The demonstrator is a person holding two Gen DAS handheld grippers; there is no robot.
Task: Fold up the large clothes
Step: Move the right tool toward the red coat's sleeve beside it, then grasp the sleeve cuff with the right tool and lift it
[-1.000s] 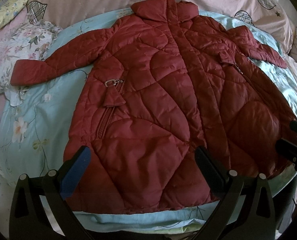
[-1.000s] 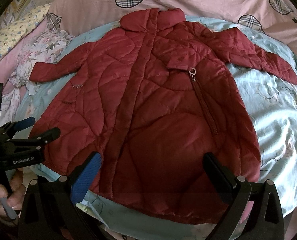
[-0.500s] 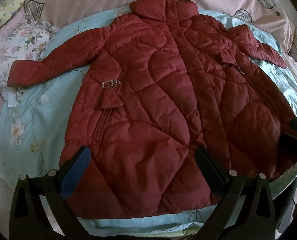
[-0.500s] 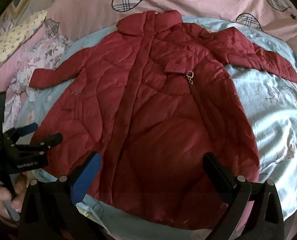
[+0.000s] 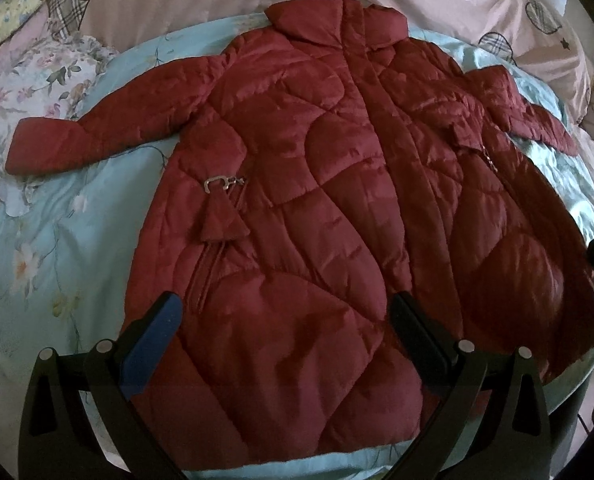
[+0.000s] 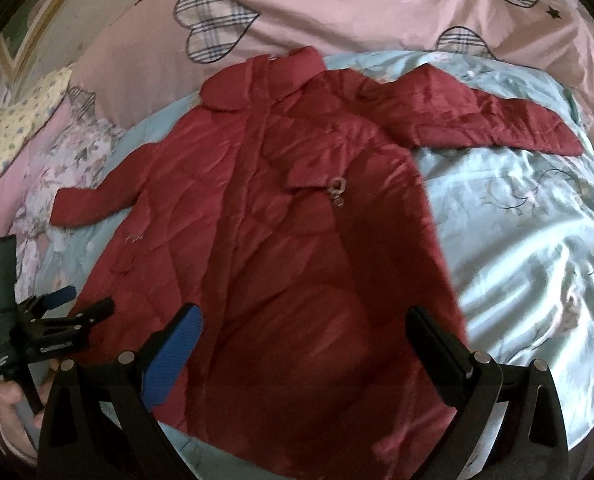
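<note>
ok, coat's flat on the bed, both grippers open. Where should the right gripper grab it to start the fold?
Probably the right sleeve near its cuff. It lies spread out on the blue sheet, clear of the coat body, so its edge is free to pinch. Bring the right gripper in from the outer right side, then carry the sleeve across the chest.

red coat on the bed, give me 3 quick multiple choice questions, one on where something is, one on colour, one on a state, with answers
1. Where does the coat lie?
A. on a light blue floral sheet
B. on a wooden floor
C. on a hanger

2. What colour is one finger pad of the left gripper?
A. yellow
B. blue
C. white

3. How is the right gripper set?
A. shut on a sleeve
B. shut on the collar
C. open, holding nothing

Answers: 1 A, blue sheet shows all round the coat. 2 B, the pad is blue. 3 C, its fingers stand wide apart.
</note>
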